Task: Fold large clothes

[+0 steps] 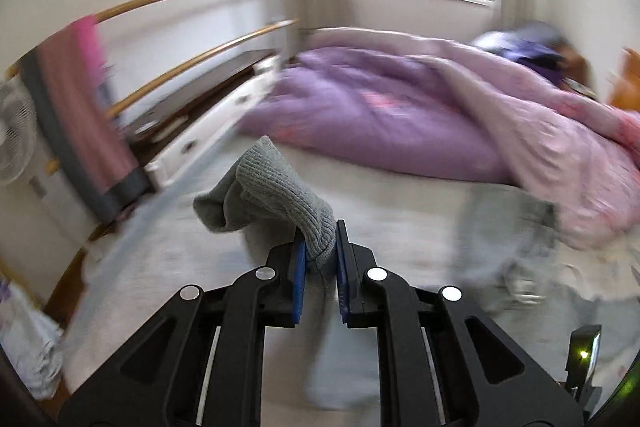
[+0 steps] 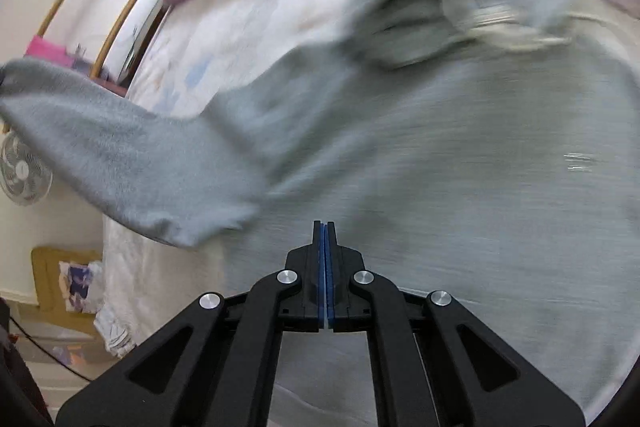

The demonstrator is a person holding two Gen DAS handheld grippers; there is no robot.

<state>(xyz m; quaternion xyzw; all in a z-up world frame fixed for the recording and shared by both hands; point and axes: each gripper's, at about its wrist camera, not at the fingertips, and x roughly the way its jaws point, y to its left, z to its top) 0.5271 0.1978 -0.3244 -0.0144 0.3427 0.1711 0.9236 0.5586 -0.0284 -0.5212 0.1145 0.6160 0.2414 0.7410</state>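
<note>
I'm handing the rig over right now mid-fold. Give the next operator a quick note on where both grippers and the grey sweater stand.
Left gripper: shut on the ribbed cuff of the grey sweater's sleeve, lifted off the bed.
Right gripper: shut, nothing visibly between its pads, above the sweater body.
Grey sweater: spread on the bed, hood toward the purple duvet.
Done: sleeve picked up.
Left: lay the sleeve across the body, then fold the rest.

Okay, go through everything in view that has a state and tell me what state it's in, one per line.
Left gripper: shut on the ribbed cuff.
Right gripper: shut, pads together, holding nothing visible.
Grey knit sweater: spread on the bed, sleeve lifted.
Purple quilt: bunched up.
White drawers: closed.
</note>
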